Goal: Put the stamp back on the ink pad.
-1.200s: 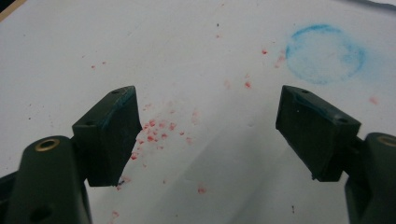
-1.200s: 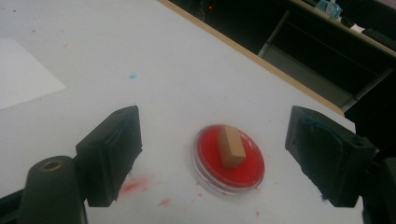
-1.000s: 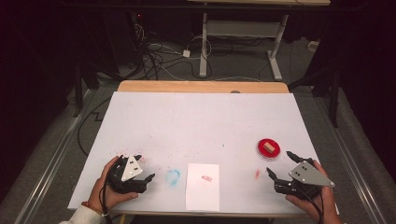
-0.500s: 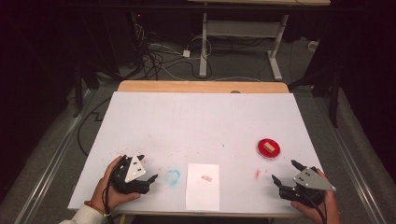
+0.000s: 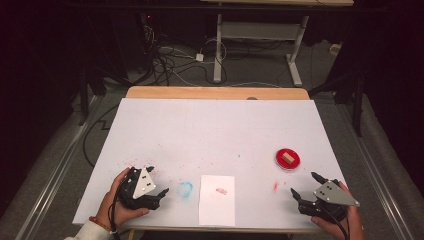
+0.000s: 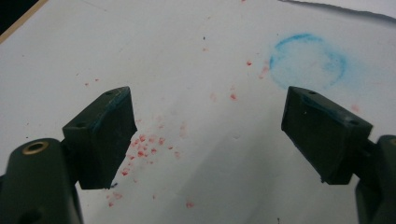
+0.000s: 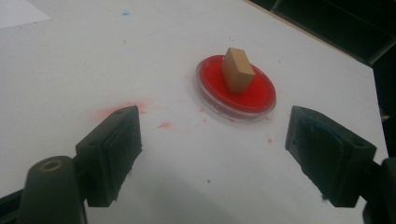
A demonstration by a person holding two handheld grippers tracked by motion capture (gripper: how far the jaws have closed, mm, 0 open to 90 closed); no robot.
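A small wooden block (image 7: 237, 70) stood in a round red ink dish (image 7: 257, 99) near the white table's (image 5: 215, 130) right front. The right gripper (image 7: 212, 149) sat just before it, jaws wide apart, empty. The left gripper (image 6: 208, 135), also spread and empty, rested beside a blue ring stain (image 6: 308, 60).

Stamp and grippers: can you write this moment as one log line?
left gripper: open, empty | right gripper: open, empty, facing stamp | stamp: upright on red pad | paper: one red mark
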